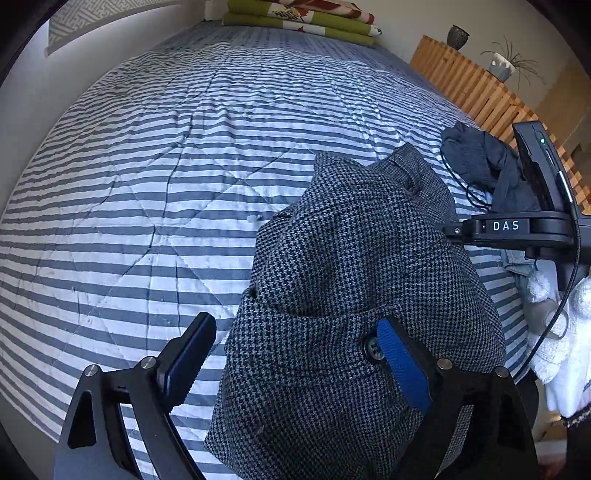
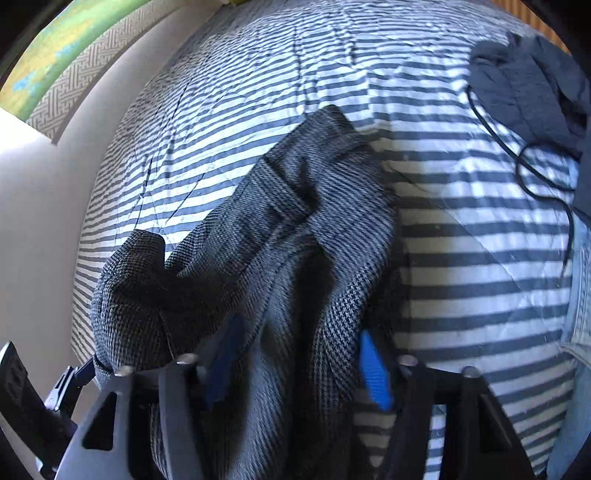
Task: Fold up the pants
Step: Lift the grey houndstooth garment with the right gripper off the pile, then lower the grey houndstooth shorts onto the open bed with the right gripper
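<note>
Grey houndstooth pants point(image 1: 354, 258) lie bunched on the striped bedspread point(image 1: 147, 166), a dark button point(image 1: 373, 349) showing near the waistband. My left gripper point(image 1: 295, 362) is open wide. Its right pad point(image 1: 402, 365) rests against the fabric by the button, while its left pad point(image 1: 188, 358) hangs free over the bedspread. In the right wrist view the pants point(image 2: 295, 206) run in a crumpled ridge down into my right gripper point(image 2: 299, 362), which is shut on a thick fold of the cloth. This view is blurred.
A dark navy garment point(image 1: 480, 166) with a black cord point(image 2: 528, 177) lies at the bed's right side, next to light blue jeans point(image 2: 580, 295). Folded green blankets point(image 1: 299, 18) sit at the bed's head. A wooden slatted cabinet point(image 1: 480, 85) stands to the right and a wall point(image 2: 37, 221) to the left.
</note>
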A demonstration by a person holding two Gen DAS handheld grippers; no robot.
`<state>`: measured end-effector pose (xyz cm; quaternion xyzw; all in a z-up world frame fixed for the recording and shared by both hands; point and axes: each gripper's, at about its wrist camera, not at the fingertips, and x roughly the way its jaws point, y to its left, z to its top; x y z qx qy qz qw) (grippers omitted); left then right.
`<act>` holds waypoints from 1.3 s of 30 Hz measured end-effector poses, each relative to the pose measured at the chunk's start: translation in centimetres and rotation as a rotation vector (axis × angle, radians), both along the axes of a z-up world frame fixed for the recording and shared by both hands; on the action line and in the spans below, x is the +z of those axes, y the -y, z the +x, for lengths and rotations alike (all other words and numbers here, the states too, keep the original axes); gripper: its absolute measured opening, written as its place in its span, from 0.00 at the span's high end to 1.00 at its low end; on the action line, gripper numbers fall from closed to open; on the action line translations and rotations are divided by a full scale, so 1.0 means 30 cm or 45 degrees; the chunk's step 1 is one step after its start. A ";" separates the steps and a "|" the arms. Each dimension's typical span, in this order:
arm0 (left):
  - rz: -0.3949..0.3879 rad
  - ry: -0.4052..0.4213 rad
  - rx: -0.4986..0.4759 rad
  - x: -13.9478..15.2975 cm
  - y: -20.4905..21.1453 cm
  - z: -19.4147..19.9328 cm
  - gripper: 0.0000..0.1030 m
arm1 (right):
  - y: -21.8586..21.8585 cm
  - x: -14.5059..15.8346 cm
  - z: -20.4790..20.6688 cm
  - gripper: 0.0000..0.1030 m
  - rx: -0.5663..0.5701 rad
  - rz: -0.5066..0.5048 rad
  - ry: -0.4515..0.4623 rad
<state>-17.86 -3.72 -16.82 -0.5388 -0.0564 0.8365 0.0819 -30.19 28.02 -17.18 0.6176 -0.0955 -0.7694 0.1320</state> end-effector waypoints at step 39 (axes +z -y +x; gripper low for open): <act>-0.018 -0.126 0.084 0.174 0.203 -0.020 0.10 | -0.439 0.316 0.541 0.92 -0.131 0.286 -0.208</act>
